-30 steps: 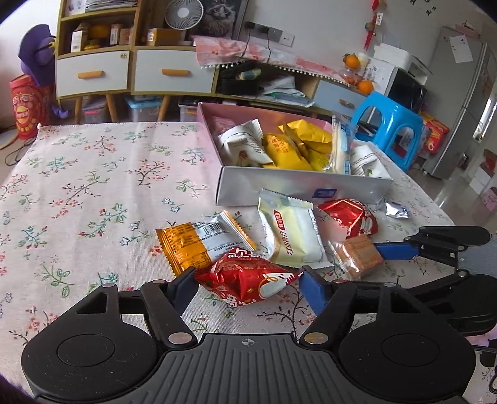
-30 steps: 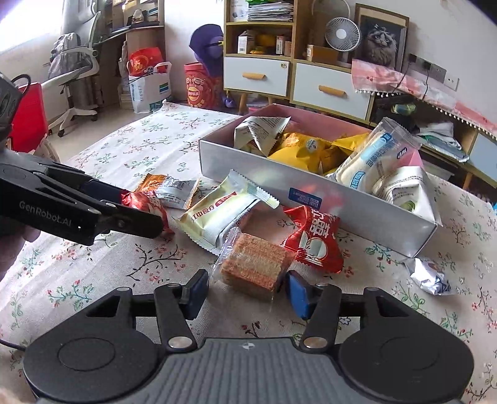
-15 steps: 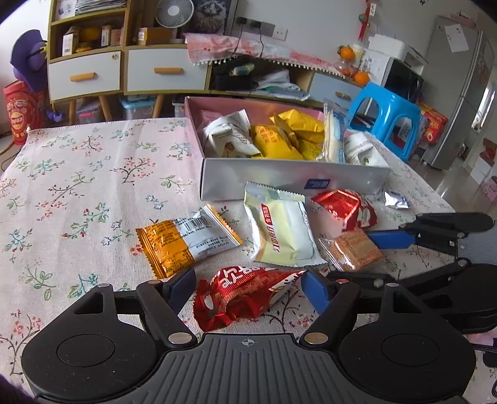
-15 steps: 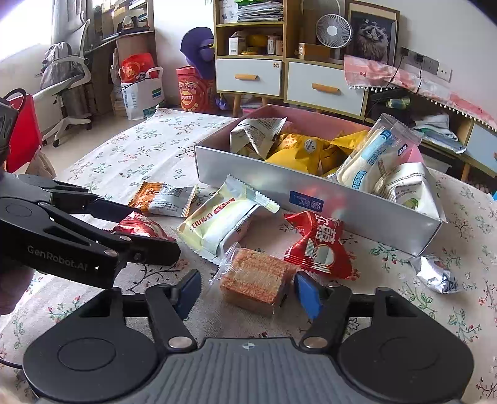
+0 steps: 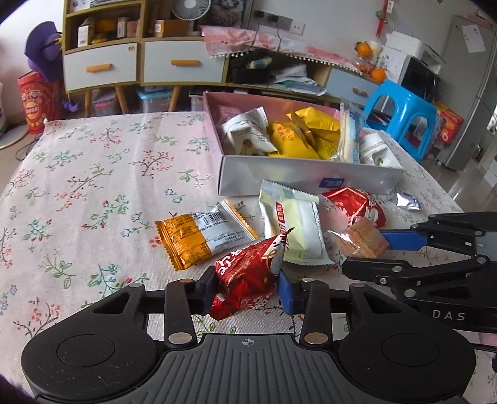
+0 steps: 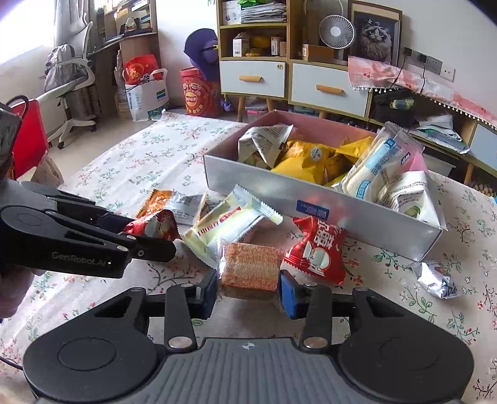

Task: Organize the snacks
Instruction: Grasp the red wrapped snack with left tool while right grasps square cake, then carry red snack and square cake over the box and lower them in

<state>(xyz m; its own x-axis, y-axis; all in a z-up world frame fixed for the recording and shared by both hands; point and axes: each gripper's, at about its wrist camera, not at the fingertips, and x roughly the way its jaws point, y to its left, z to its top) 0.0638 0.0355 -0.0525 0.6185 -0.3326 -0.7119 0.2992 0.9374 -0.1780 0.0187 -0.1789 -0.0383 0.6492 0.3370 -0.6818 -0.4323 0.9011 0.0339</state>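
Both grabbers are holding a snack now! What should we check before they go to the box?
1. left gripper shut on the red snack packet: ok, both pads press its sides.
2. right gripper shut on the clear-wrapped wafer: ok.
3. Red packet off the tablecloth: cannot tell.
4. Wafer free of the second red packet beside it: cannot tell, they look to be touching.
5. Room in the box: partly ok, its left end shows bare pink floor.
6. Snacks left for later: not ok, the cream packet and orange packet lie outside.

We see soft daylight from a blown-out window far left of the claws; fisheye bending and dark corners.
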